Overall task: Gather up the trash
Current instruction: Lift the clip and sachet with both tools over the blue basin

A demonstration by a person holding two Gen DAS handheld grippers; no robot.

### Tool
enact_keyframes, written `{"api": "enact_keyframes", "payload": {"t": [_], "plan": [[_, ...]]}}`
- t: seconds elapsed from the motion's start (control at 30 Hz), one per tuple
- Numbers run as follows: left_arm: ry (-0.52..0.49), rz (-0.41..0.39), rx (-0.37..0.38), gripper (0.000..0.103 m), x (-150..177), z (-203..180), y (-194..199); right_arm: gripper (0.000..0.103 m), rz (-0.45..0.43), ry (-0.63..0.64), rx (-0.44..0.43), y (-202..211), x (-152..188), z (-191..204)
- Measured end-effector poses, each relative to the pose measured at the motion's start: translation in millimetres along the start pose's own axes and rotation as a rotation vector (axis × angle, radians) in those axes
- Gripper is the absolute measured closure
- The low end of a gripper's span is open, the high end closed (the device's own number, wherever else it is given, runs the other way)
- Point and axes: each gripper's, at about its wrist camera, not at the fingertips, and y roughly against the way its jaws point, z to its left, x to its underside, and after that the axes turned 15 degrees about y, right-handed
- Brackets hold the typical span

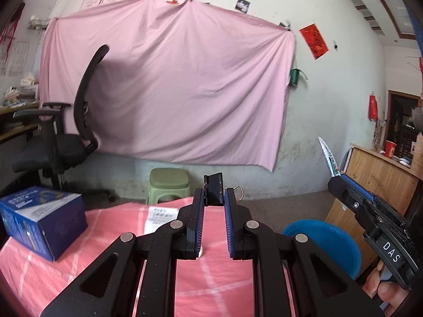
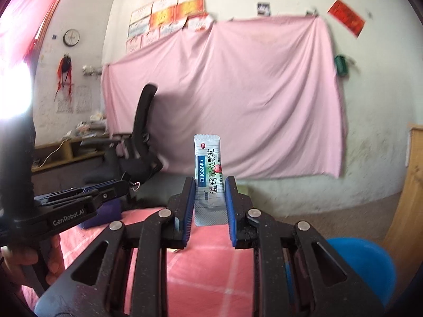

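My left gripper [image 1: 214, 194] is shut on a black binder clip [image 1: 213, 188], held up above the pink-covered table [image 1: 105, 237]. My right gripper [image 2: 210, 185] is shut on a silver medicine sachet [image 2: 208, 163], held upright above the table. The sachet's edge also shows in the left wrist view [image 1: 329, 158], sticking out of the right gripper [image 1: 341, 178] above a blue bin [image 1: 330, 240]. The left gripper with the clip shows at the left of the right wrist view [image 2: 127, 183]. The blue bin is at lower right in the right wrist view [image 2: 370, 261].
A blue cardboard box [image 1: 42, 219] and a white paper slip [image 1: 160, 216] lie on the table. A green stool [image 1: 169, 185] and a black office chair [image 1: 68, 129] stand beyond it. A wooden cabinet [image 1: 380, 182] is at right.
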Motion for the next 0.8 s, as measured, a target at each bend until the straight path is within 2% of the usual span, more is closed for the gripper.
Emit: {"api": "enact_keyframes", "payload": {"t": [0.2, 0.43, 0.67, 0.8], "plan": [[-0.035, -0.022, 0.073, 0.091, 1, -37, -4, 0.059, -0.035, -0.003, 0.094, 20, 0, -20], [-0.081, 0.003, 0.154, 0.091, 19, -79, -18, 0.059, 0.003, -0.02, 0.174, 51, 18, -52], [-0.103, 0.1, 0.214, 0.091, 45, -123, -41, 0.059, 0.112, -0.091, 0.238, 62, 41, -89], [-0.114, 0.168, 0.228, 0.091, 59, -142, -61, 0.059, 0.18, -0.175, 0.262, 62, 57, -115]]}}
